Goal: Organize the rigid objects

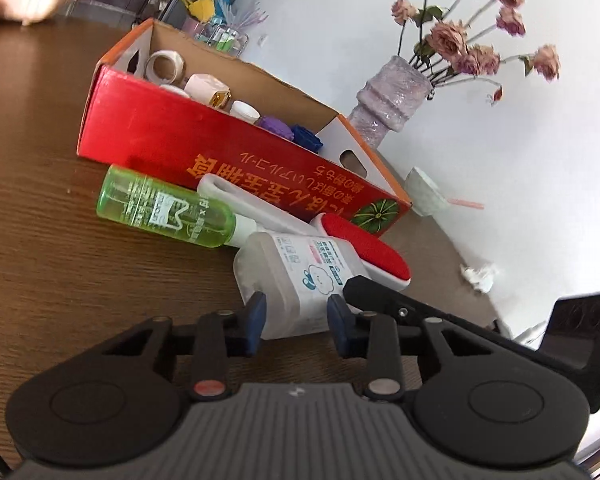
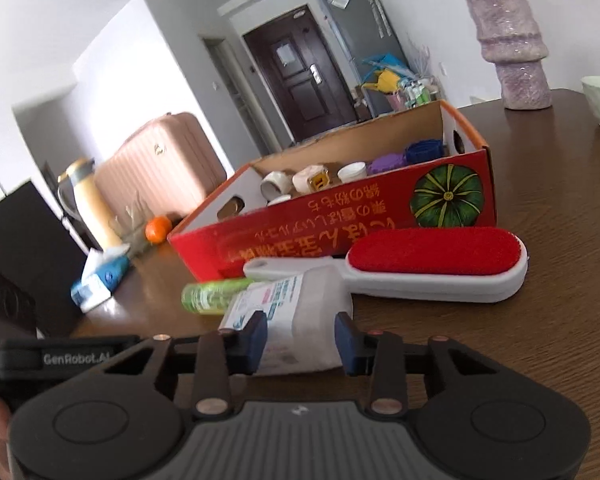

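Translucent bottle [image 1: 296, 280] seemingly bracketed by both grippers (lint brush [image 2: 432, 268] alongside).

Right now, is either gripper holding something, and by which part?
The white bottle lies on the table between the fingers of the right gripper, around its body; the left gripper flanks it too. Whether either clamps it cannot be told.

"GenRobot.AI" stands in white on the black gripper body [image 2: 76, 358] at the left edge of the right wrist view. Upside-down Japanese lettering runs along the red box [image 1: 204, 140]; bottle labels are illegible.
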Tool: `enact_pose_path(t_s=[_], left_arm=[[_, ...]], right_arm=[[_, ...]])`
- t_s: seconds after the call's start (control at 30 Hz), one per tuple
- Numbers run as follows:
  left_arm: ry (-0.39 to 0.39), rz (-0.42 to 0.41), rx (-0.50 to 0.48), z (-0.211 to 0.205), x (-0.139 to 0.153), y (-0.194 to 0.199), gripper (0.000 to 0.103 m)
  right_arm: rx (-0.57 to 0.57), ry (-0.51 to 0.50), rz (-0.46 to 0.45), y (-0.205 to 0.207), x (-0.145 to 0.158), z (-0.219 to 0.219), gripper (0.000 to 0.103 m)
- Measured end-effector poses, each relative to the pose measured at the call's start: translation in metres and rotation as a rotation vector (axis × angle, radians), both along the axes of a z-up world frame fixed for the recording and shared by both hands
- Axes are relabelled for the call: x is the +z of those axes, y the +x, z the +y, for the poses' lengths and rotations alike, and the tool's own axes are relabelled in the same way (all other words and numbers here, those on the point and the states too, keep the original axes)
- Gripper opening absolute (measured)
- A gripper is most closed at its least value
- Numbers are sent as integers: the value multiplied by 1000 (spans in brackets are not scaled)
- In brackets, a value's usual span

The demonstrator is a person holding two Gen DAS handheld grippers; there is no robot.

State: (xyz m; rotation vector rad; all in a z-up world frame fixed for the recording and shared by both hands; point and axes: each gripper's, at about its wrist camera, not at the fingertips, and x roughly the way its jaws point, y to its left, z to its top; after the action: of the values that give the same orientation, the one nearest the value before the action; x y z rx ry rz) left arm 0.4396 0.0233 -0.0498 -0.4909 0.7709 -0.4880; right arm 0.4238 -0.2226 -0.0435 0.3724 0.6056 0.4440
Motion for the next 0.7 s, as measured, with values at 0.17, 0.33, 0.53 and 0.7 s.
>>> enact_pose_path(t_s=[0.17, 0.33, 0.53, 0.7], left_arm=[[21, -20, 6, -5, 3, -7, 32], [32, -38, -15, -8, 11, -38, 32], [60, -34, -63, -19, 17, -99, 32], [49, -14, -83, -18, 18, -137, 32]], right_arm=[[-5, 22, -2, -1, -2, 0, 35], [4, -24, -25, -27, 7, -1, 34], [32, -40, -35, -83, 20, -15, 32], [59, -35, -6, -128, 20, -23, 31]])
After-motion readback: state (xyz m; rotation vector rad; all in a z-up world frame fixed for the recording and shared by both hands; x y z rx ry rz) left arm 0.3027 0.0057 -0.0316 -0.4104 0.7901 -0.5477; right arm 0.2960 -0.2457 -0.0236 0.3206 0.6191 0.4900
